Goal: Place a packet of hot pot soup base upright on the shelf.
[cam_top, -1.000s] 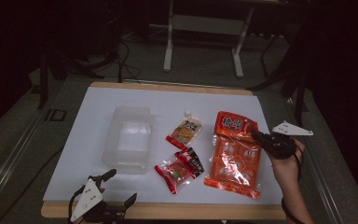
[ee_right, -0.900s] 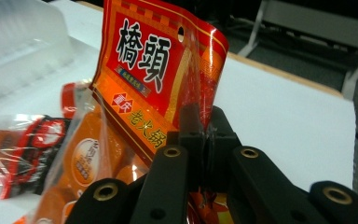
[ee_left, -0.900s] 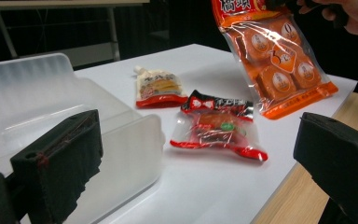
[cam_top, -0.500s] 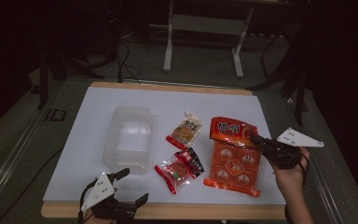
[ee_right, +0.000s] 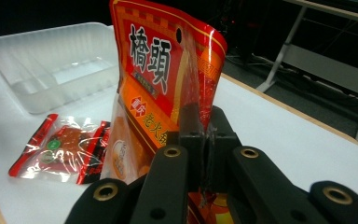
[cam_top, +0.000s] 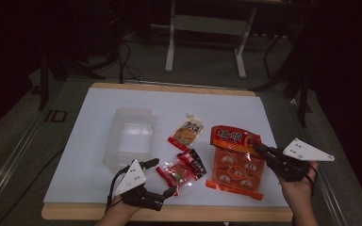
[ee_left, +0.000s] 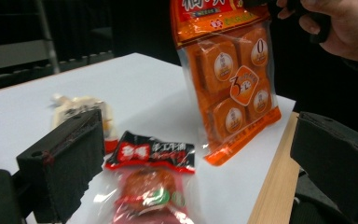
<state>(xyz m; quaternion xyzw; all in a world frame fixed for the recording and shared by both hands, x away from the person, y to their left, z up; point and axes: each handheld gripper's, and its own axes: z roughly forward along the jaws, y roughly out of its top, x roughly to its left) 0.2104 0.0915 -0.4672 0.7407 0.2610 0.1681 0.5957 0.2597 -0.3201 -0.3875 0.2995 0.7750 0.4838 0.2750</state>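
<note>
Orange snack bag sits toward four o'clock on the white table, its top edge lifted off the surface while its bottom edge rests near the front rim. My right gripper has its jaws clamped on that upper edge; in the right gripper view the two black jaws press together on the crinkled foil of the bag, which stands nearly upright before them. In the left gripper view the same bag hangs tilted, its lower corner touching the tabletop.

My left gripper rests at about six o'clock by the front edge, jaws spread wide and grasping nothing. Just ahead of it lies a small red packet. At roughly twelve o'clock from that packet lies a tan sauce pouch, and at nine o'clock of the pouch stands a clear plastic container.
</note>
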